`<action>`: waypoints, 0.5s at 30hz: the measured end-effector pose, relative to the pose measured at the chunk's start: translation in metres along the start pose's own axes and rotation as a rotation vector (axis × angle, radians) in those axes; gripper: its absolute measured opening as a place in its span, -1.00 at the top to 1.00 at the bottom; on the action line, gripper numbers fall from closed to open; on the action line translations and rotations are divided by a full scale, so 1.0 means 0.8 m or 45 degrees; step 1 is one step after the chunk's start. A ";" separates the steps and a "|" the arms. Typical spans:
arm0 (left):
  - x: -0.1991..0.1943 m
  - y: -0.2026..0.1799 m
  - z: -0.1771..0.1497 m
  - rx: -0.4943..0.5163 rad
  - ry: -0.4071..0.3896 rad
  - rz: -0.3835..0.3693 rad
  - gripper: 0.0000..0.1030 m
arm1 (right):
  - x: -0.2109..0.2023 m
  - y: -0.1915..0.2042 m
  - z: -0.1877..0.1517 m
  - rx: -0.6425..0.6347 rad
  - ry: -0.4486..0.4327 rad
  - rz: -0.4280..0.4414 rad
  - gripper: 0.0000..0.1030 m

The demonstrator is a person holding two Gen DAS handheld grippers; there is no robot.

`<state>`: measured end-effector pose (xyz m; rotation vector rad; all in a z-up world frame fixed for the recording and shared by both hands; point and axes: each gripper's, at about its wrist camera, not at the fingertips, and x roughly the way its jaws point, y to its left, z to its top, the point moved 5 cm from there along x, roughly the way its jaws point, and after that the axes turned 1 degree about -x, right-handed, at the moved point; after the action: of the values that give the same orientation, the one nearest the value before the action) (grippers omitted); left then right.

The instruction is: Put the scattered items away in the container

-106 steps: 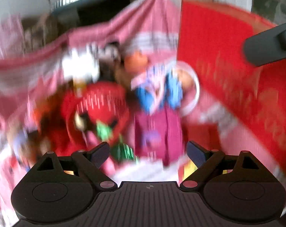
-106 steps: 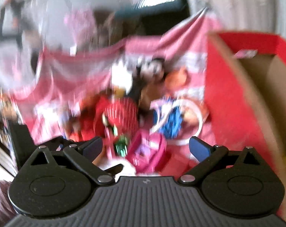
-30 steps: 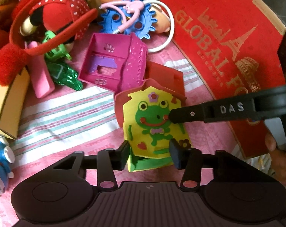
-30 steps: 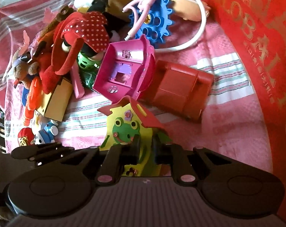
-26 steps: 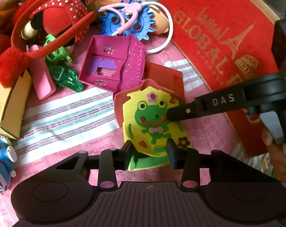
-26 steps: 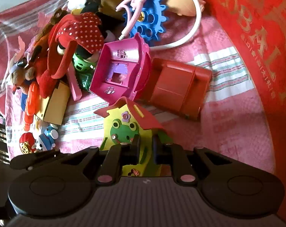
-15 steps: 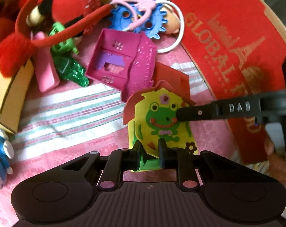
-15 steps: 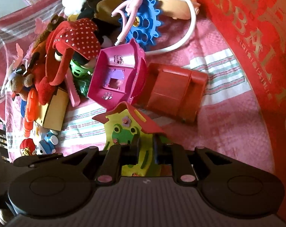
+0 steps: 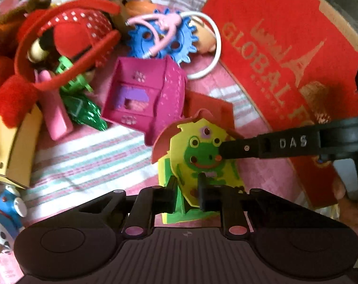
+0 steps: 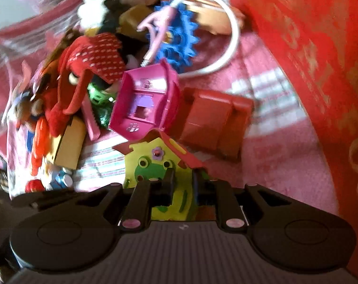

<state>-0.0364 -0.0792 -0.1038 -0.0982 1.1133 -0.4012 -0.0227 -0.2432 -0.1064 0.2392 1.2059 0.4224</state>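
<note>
Foam frog house (image 9: 198, 156) is pinched by both tools — left gripper (image 9: 187, 189) closing on its lower edge, right gripper (image 10: 182, 179) clamped narrow on its side — presumably for transfer into the red box (image 9: 285, 47).

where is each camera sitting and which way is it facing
Left wrist: sits on the left hand-held gripper, looking forward and down along its closing fingers at the frog foam house between them; the right hand-held gripper's finger and the person's hand enter from the right.
Right wrist: sits on the right hand-held gripper, looking down at the same house, its fingers shut on the roof-side wall.
Shared: frog house, pink toy house, blue gear, red box.
</note>
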 end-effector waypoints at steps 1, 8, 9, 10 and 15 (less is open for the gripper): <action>-0.002 -0.001 0.002 0.000 -0.013 0.005 0.79 | -0.003 0.005 0.001 -0.031 -0.020 -0.004 0.62; -0.003 0.006 -0.006 -0.015 -0.029 0.028 0.81 | 0.002 0.007 0.003 -0.023 -0.008 0.040 0.60; -0.005 0.004 -0.008 -0.004 -0.037 0.033 0.81 | 0.002 0.005 0.002 -0.008 -0.008 0.051 0.60; -0.005 0.003 -0.009 0.010 -0.043 0.042 0.81 | 0.001 0.004 0.001 0.002 -0.010 0.060 0.59; -0.002 0.002 -0.008 0.042 -0.031 0.047 0.81 | 0.001 0.004 0.001 0.029 -0.016 0.076 0.51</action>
<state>-0.0421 -0.0764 -0.1055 -0.0536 1.0824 -0.3844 -0.0222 -0.2401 -0.1058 0.2979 1.1943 0.4586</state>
